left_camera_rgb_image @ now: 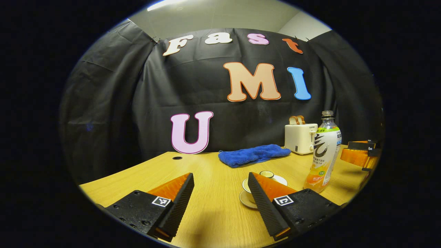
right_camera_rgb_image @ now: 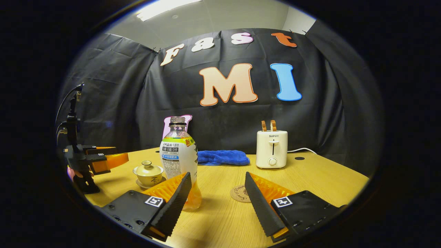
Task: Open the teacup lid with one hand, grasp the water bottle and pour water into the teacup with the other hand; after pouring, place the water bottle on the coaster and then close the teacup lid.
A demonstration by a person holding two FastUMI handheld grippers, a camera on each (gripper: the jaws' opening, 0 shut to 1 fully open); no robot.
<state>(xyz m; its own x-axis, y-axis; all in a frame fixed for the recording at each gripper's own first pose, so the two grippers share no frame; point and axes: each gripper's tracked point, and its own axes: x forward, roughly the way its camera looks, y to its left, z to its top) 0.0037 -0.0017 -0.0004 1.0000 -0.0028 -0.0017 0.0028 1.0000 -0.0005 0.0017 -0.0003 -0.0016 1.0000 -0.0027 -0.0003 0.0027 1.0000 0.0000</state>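
Wooden counter [right_camera_rgb_image: 310,179] in black-draped booth. Both tools wide open, holding nothing: left tool [left_camera_rgb_image: 220,203] near the small cream lidded porcelain teacup [right_camera_rgb_image: 149,173] on its saucer, right tool [right_camera_rgb_image: 217,203] w/ the uncapped clear plastic water bottle [right_camera_rgb_image: 179,155] just left of its gap. Round brown coaster [right_camera_rgb_image: 240,193] lies right of bottle. Lid prob. fragile, smooth; pinch its knob [right_camera_rgb_image: 147,163]. Bottle looks light, squashy; grip mid-body gently, or it may spill.
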